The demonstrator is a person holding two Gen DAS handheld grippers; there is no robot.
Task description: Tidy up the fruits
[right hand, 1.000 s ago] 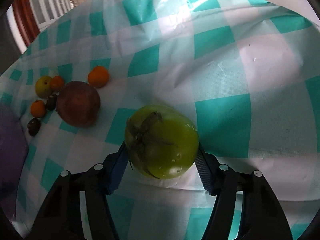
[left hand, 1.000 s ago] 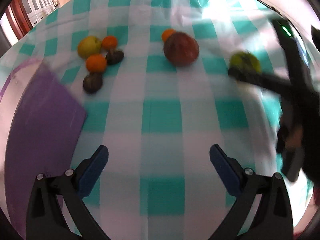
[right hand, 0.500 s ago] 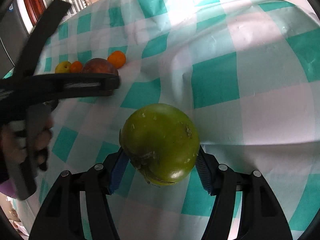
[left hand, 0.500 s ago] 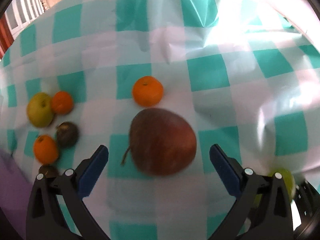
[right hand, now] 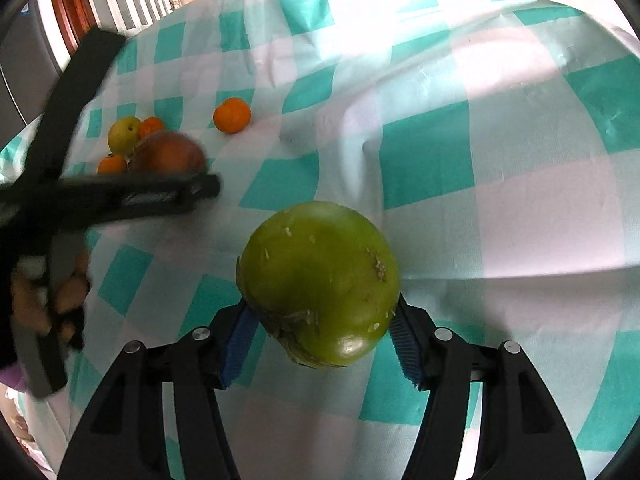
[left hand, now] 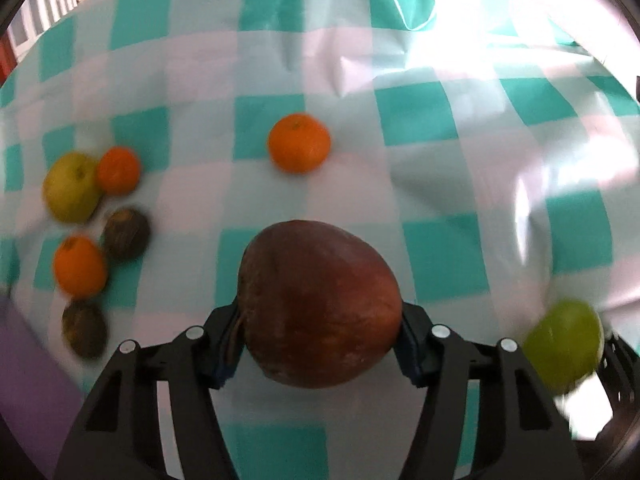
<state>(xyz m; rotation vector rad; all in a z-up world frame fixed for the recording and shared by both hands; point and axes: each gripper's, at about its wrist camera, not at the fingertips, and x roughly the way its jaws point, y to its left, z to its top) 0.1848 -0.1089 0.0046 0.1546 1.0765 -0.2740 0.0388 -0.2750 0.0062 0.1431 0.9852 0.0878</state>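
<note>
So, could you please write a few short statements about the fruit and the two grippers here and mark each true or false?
1. The left gripper has the large reddish-brown fruit between its closing jaws. True.
2. The right gripper holds an orange. False: its pads press on the green fruit.
3. The tablecloth is plain white. False: it is teal-and-white checked.
4. One orange lies alone beyond the reddish-brown fruit. True.
5. The yellow-green fruit lies at the cloth's right edge. False: it lies on the left.
</note>
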